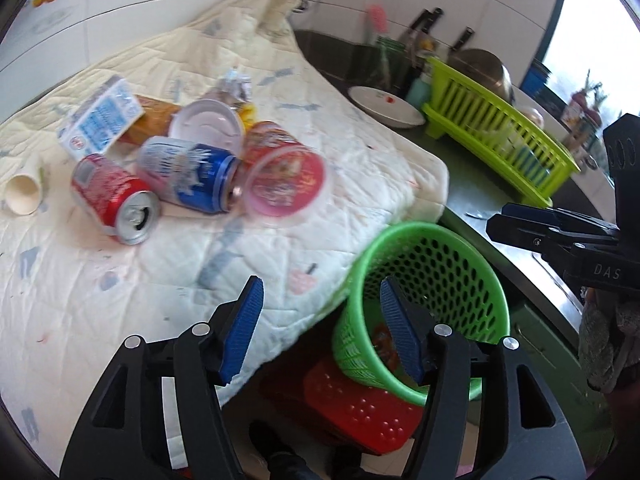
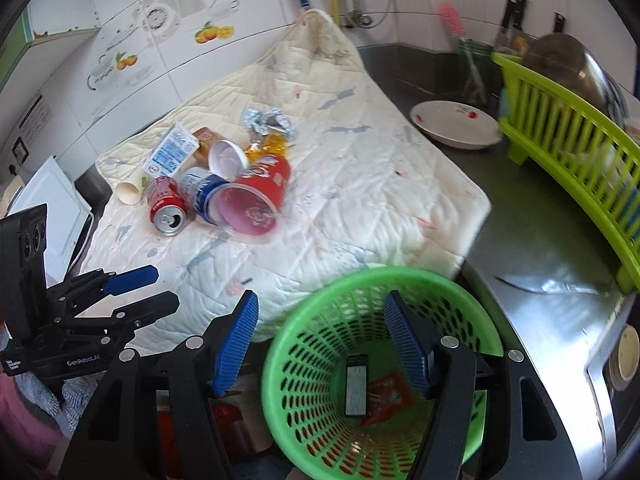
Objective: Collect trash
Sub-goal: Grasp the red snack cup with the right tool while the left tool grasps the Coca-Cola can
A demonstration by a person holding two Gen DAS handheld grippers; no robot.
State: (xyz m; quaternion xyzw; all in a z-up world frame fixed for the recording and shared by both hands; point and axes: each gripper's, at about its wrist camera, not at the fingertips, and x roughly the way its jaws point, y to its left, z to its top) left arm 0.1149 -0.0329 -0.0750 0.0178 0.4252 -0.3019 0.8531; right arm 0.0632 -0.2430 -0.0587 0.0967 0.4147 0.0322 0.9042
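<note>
Left wrist cam: my left gripper (image 1: pixel 322 320) sits about half open with nothing in it. The green basket (image 1: pixel 424 304) is just past the right jaw, tucked under the quilted mat's (image 1: pixel 280 216) edge so trash can drop straight in. The red can (image 1: pixel 114 200), blue can (image 1: pixel 192 176) and red cup (image 1: pixel 280 168) lie piled well ahead, with bare mat between for moving.

Right wrist cam: my right gripper (image 2: pixel 320 336) is also wide and empty, hanging over the basket mouth (image 2: pixel 384 280). A dark packet (image 2: pixel 357 384) and an orange wrapper (image 2: pixel 390 396) lie inside.
</note>
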